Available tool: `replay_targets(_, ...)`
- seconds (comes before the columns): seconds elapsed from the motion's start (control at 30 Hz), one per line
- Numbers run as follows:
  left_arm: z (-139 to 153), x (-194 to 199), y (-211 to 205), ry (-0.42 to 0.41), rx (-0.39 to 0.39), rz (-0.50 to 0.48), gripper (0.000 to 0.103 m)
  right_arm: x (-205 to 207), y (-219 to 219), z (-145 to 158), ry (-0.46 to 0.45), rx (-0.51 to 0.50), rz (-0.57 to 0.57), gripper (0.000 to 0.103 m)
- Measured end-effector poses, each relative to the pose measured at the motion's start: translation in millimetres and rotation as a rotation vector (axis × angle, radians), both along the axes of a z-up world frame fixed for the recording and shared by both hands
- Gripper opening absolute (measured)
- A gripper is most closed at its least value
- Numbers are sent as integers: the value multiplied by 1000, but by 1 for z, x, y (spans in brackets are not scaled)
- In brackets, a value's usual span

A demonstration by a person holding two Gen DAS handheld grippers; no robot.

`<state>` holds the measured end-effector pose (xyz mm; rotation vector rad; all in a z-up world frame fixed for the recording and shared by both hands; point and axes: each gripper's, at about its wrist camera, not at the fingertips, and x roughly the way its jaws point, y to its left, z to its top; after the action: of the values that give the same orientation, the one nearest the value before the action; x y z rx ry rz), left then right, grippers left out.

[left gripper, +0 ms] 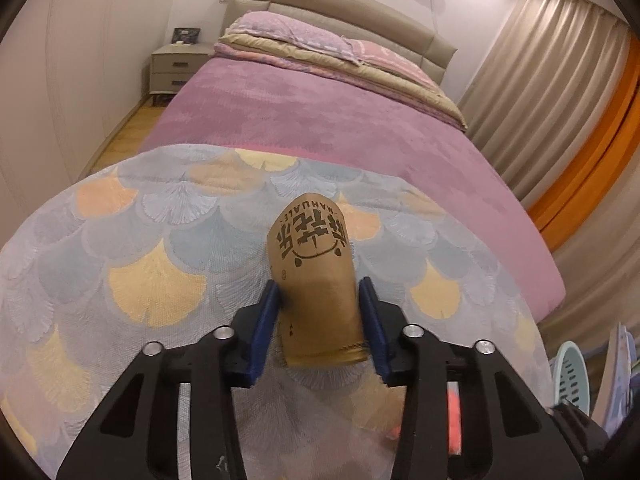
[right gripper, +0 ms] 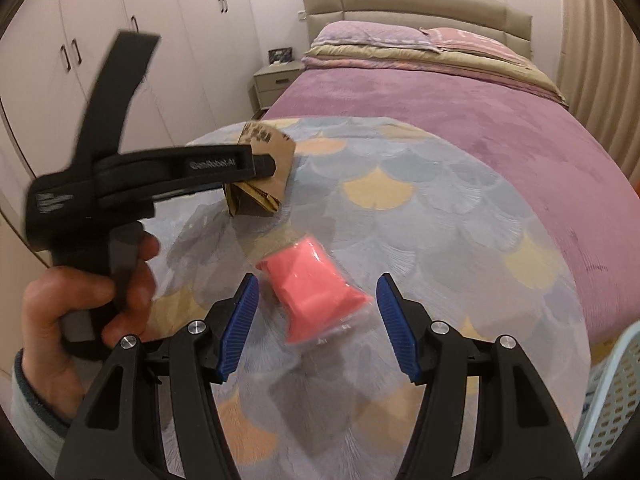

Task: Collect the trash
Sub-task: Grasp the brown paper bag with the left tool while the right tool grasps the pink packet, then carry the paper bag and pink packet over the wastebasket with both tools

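A crumpled brown paper cup (left gripper: 316,276) with black printed characters is clamped between the blue pads of my left gripper (left gripper: 320,304), just over the patterned bedcover. In the right wrist view the same cup (right gripper: 262,184) shows squashed in the left gripper (right gripper: 256,168), held by a hand at the left. My right gripper (right gripper: 316,300) is open, its fingers on either side of a pink wrapped packet (right gripper: 312,294) lying on the cover, not touching it.
The patterned cover (left gripper: 140,264) lies over the foot of a purple bed (left gripper: 320,116) with folded bedding at the headboard. A pale perforated basket (right gripper: 612,400) stands at the lower right, also in the left wrist view (left gripper: 570,376). Wardrobes and a nightstand (left gripper: 176,68) stand to the left.
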<state>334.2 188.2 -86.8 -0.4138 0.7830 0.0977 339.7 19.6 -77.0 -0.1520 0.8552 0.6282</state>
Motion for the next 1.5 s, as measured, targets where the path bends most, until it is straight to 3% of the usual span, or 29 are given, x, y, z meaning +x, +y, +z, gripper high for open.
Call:
replay_targets(0.37, 6, -7, -4, -57, 7, 1, 33, 15, 15, -16, 40, -40, 6, 62)
replay_targets(0.7, 17, -8, -14, -100, 20, -32, 33, 1, 13, -15, -9, -41, 20, 55)
replay_targets(0.77, 23, -9, -20, -113, 29, -48, 33, -3, 3, -12, -3, -28, 8, 50)
replay_targets(1.13, 56, -28, -84, -178, 6, -188, 33, -23, -91, 30, -40, 101, -171, 49)
replay_targets(1.5, 75, -43, -199, -214, 33, -403, 33, -55, -214, 58, -95, 186, -409, 49)
